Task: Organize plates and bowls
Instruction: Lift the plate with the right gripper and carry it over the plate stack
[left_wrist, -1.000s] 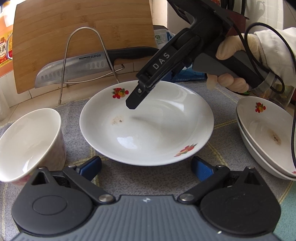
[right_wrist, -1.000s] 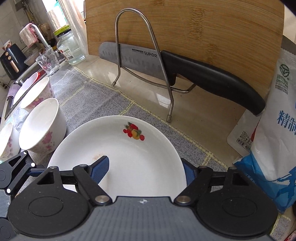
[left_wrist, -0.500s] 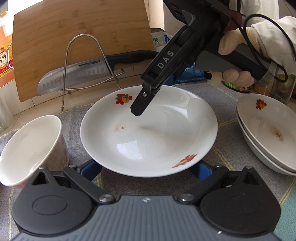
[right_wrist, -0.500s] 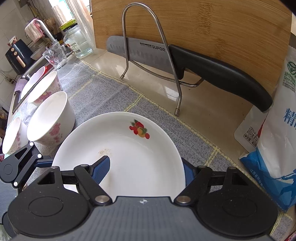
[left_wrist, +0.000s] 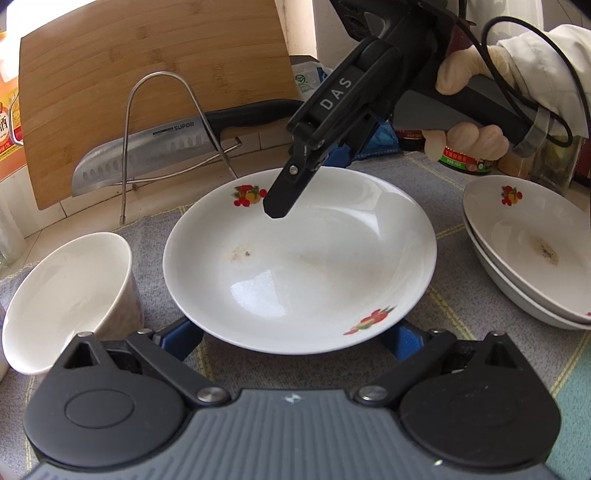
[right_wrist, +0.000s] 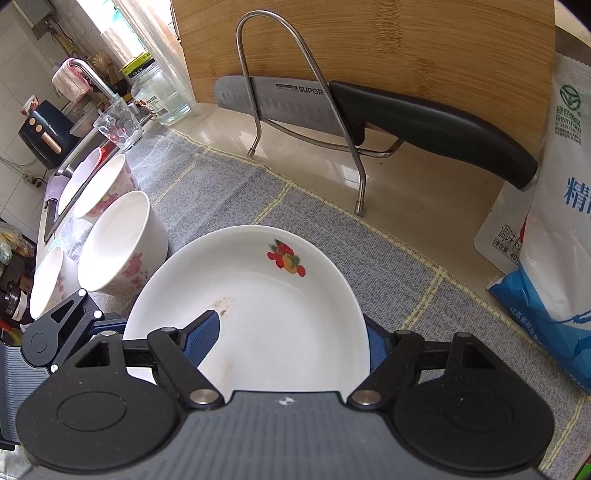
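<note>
A white deep plate (left_wrist: 295, 266) with fruit prints lies on the grey cloth in the middle. My right gripper (left_wrist: 306, 184) hangs over its far rim, one finger inside the plate and the other outside the rim. In the right wrist view the right gripper (right_wrist: 290, 336) stands open, its blue left pad (right_wrist: 203, 332) over the plate (right_wrist: 266, 295). My left gripper (left_wrist: 293, 332) is open at the near rim, which hides both fingertips. A white flowered bowl (left_wrist: 70, 295) stands left of the plate. Two stacked fruit-print plates (left_wrist: 524, 258) sit at the right.
A bamboo cutting board (left_wrist: 155, 92) and a knife (left_wrist: 147, 151) in a wire stand (right_wrist: 295, 92) are behind the plate. A salt bag (right_wrist: 554, 240) stands at the right. More bowls (right_wrist: 99, 184), a glass (right_wrist: 118, 125) and the sink lie at the left.
The plate's near rim now covers my left fingertips, which showed in front of it a second ago. The right gripper has barely shifted over the far rim.
</note>
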